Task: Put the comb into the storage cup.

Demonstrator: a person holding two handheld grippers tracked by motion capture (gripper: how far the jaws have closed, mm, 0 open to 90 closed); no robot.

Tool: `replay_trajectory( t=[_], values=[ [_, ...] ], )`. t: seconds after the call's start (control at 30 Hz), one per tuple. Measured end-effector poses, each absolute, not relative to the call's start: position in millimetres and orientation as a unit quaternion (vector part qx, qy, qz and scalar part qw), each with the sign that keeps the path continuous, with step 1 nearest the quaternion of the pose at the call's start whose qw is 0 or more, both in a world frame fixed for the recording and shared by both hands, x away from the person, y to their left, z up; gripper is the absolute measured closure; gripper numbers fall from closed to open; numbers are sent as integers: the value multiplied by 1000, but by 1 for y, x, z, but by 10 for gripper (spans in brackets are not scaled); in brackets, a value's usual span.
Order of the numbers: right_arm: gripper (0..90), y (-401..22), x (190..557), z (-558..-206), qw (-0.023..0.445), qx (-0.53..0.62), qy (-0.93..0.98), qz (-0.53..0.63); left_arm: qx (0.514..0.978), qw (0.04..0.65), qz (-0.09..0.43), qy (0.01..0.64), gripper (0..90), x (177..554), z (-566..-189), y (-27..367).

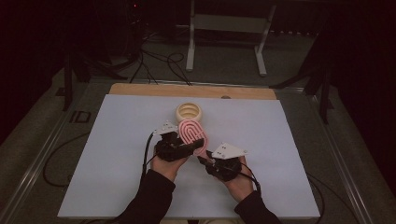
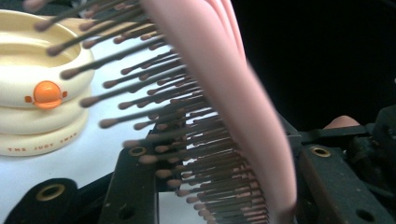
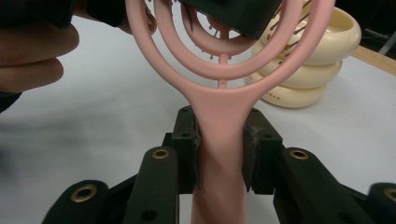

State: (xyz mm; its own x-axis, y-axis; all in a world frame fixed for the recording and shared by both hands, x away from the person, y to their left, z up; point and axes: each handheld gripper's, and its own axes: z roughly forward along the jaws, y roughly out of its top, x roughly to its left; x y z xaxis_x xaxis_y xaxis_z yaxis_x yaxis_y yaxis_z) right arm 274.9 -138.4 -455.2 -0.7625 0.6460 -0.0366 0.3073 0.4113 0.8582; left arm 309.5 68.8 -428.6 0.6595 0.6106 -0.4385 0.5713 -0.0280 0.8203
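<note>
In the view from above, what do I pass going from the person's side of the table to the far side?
Right gripper → pink hairbrush → cream ringed holder → bare wooden table edge.

Both sleeves (image 1: 149, 196) are dark, nearly black. The left gripper (image 1: 180, 147) and right gripper (image 1: 210, 163) are black, each topped by a grey three-cornered plate (image 1: 228, 150) and trailing a black cable (image 1: 145, 156). Brass-ringed holes (image 3: 160, 153) dot the black jaws.

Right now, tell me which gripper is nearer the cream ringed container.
Left. The left gripper grips the pink hairbrush head just before the cream ringed container; the right gripper clamps its handle, farther back.
</note>
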Motion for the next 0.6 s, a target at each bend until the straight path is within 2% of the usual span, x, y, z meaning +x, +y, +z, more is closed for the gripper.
replay_trajectory(
  t=[0.27, 0.53, 0.57, 0.6],
  values=[
    [693, -139, 276, -458, 186, 289, 821, 455, 707, 578, -4, 408, 631, 310, -430, 68],
    [684, -139, 275, -457, 186, 284, 822, 458, 690, 595, -22, 413, 640, 310, -431, 72],
    [677, -139, 275, -457, 186, 284, 822, 458, 688, 596, -14, 414, 640, 309, -431, 73],
    [614, -139, 274, -457, 190, 277, 823, 458, 687, 596, -14, 415, 647, 309, -430, 74]
  ],
)
